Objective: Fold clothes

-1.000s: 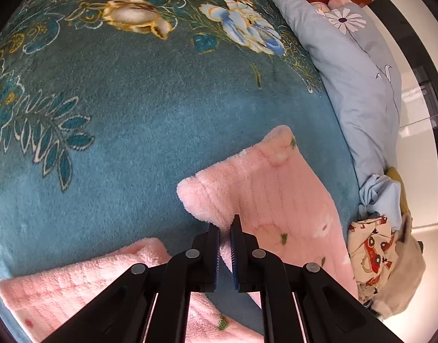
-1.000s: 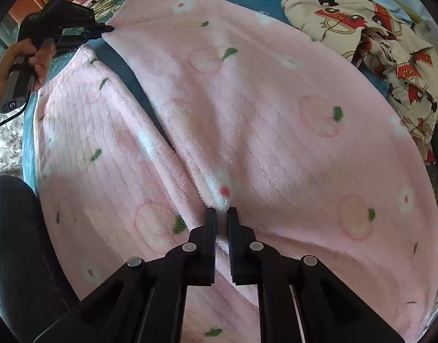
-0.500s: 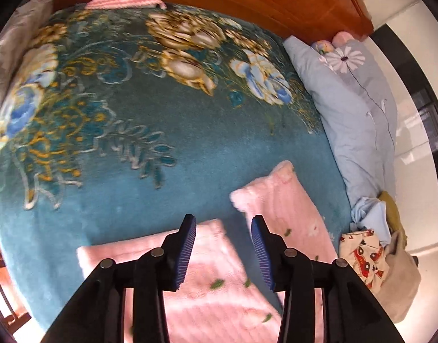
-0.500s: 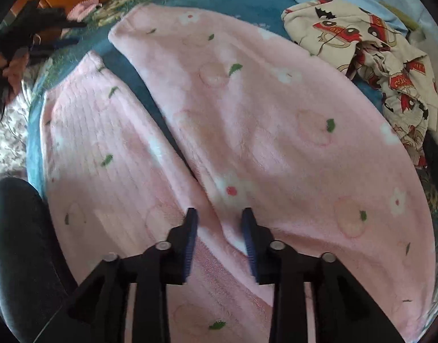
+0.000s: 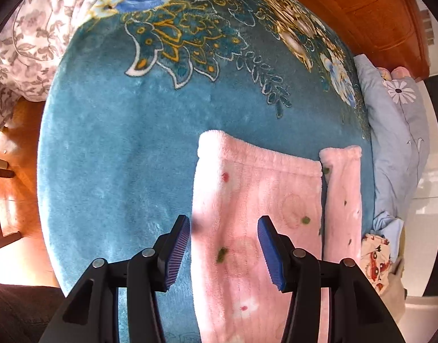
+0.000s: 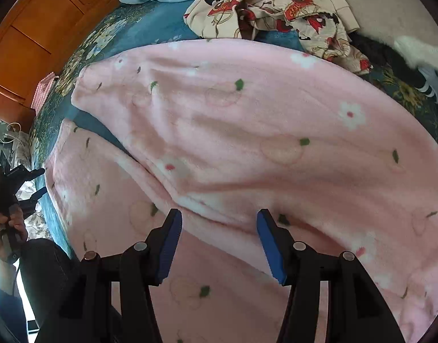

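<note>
**Clerk:** Left wrist view, items by size. Item one: teal floral blanket [image 5: 127,148], covering the bed, bearing everything else. Item two: pink fleece trousers [image 5: 256,194], lying flat on the blanket, two legs side by side, cuffs pointing away toward the wooden headboard [image 5: 361,14], a thin strip of teal showing between the legs.

**Checker:** Finish on the trousers?

**Clerk:** Plush pile, pale pink, printed with faint peaches, green leaves and small white flowers. In the right wrist view the nearer leg [image 6: 276,143] rides partly over the other, with soft ridges where they meet.

**Checker:** Handling?

**Clerk:** Judged light, limp and thick; should bunch, not crease, and is unlikely to slip from ribbed pads. Best taken at a cuff hem or the outer edge of a leg, where a single layer can be pinched.

**Checker:** Smaller items?

**Clerk:** Pale blue pillow [image 5: 396,131] at the bed's edge. Cream garment with red cartoon print [image 6: 276,8], crumpled, just beyond the trousers. Left gripper [image 5: 223,250]: jaws spread wide, nothing between them, hovering over the left leg. Right gripper [image 6: 219,245]: likewise wide apart, empty, above the overlap of the legs.

**Checker:** Fold stage?

**Clerk:** Legs lie lengthwise; no crosswise fold is visible.
</note>
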Motion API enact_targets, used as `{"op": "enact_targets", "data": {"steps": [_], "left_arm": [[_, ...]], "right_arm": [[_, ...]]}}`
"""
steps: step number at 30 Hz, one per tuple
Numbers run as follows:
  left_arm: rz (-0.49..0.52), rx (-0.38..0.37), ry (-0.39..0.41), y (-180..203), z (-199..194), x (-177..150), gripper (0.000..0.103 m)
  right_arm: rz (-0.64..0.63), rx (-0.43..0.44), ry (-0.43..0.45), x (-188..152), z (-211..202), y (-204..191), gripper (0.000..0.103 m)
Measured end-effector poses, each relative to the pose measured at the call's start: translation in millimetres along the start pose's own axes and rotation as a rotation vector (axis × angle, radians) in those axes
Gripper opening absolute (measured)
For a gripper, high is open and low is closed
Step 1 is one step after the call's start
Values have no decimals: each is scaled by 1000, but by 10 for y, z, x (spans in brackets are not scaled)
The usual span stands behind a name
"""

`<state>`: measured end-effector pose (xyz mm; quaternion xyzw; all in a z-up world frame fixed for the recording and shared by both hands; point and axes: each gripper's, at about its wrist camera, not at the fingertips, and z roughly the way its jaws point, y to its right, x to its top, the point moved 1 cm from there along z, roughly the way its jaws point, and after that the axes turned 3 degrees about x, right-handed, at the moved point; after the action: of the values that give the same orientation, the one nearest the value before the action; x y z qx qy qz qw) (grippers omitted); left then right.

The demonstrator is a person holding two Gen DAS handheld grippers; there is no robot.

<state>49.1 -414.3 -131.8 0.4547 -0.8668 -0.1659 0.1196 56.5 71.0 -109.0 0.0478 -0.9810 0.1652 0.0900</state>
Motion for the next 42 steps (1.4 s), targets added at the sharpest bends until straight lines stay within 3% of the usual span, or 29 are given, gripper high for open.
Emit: {"op": "enact_targets", "data": {"steps": [3,5,8,12,16,18,22,31,32,33,34,36,42], "left_arm": [[-14,1,-38,27,112,-41,52],[-15,-9,-16,38,133,-59,50],[29,52,1,82,145,-61,32],[34,53,-14,53,163,-49,29],[-5,11,-30,-30,171,-26,29],[-8,3,-38,-45,175,-18,29],[-2,-8,-50,-47,176,-19,29],[-50,-74,-58,-148,147,-19,29],[-52,-79,-59,-156,149,-17,27],[-54,-82,-61,-164,152,-16,17],[-55,-86,-66,-174,152,-19,12],[-54,-98,-70,-160,146,-10,8],[-63,-156,-55,66,-83,45,6]], "right_arm": [[47,-6,15,-178,-270,253,56],[110,-36,28,-297,-473,493,56],[268,-107,61,-640,-940,1051,58],[527,-156,76,-1283,-1380,1636,58],[734,-166,43,-2136,-1616,1914,62],[851,-120,30,-2571,-1662,2018,62],[1126,71,8,-3229,-1392,2190,62],[1170,50,97,-3210,-1212,2346,61],[1162,45,108,-3145,-1234,2356,46],[1142,31,107,-3059,-1260,2355,20],[1120,15,99,-2966,-1285,2349,8],[1084,34,125,-2785,-1363,2343,8],[1081,225,330,-2286,-1785,2507,7]]}}
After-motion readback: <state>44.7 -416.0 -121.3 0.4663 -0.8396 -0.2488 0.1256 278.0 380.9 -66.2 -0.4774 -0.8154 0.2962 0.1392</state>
